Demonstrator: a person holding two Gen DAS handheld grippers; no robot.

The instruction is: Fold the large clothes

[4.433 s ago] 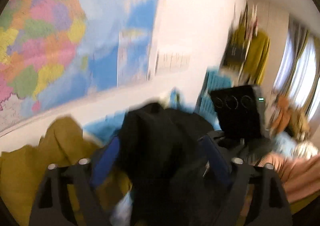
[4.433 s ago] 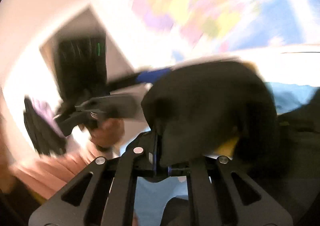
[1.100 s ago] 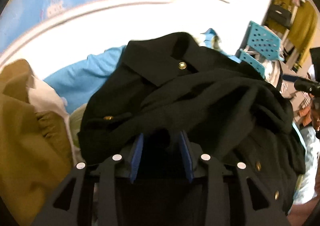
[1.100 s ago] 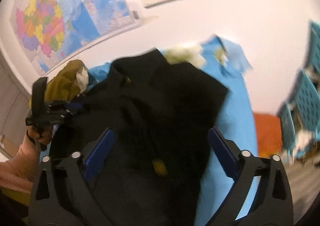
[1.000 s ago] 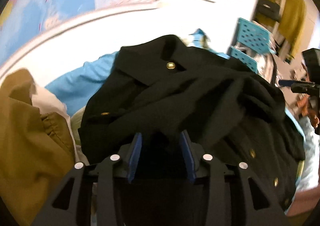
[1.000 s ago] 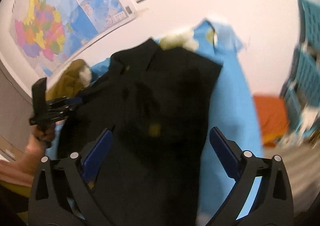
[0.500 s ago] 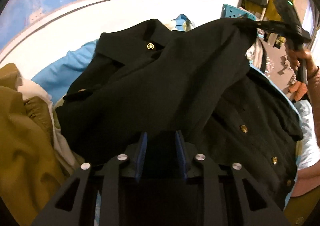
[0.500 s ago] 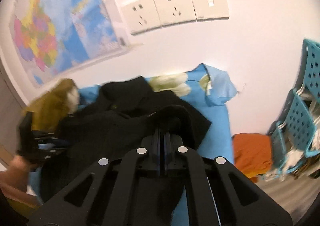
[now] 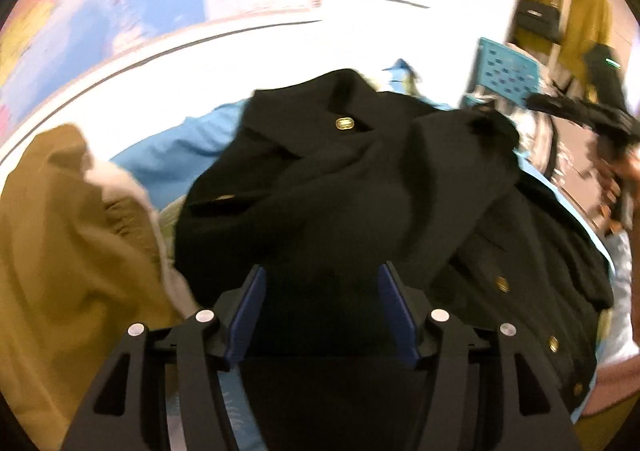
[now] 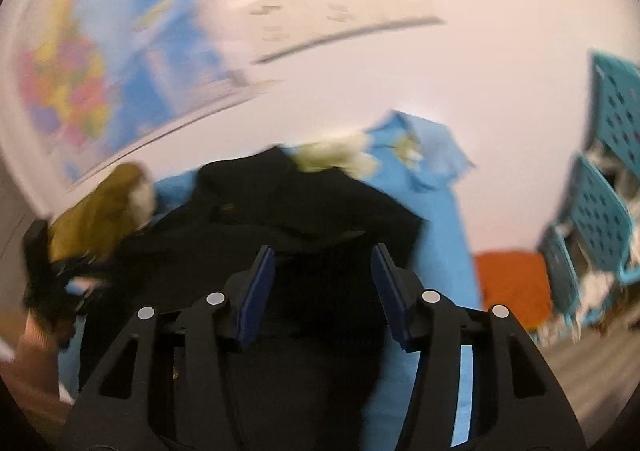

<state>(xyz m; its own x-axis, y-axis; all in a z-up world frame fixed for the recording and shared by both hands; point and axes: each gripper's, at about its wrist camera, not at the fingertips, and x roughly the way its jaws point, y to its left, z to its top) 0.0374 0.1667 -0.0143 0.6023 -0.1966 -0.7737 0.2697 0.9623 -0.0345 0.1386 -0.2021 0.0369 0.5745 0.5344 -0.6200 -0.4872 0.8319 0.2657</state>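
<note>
Across the blue sheet (image 9: 168,155) lies the bunched black wool coat with brass buttons (image 9: 344,187), beside a mustard jacket (image 9: 60,235). My left claw (image 9: 320,307) and right claw (image 10: 322,287) have just been opening, coat cloth between both but pinched by neither. Regrasping this bunch blindly, I risk catching several layers and folding it crooked.

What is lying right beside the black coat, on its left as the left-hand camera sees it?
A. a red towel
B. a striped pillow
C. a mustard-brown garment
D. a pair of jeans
C: a mustard-brown garment with a pale lining lies bunched against the black coat.
</note>
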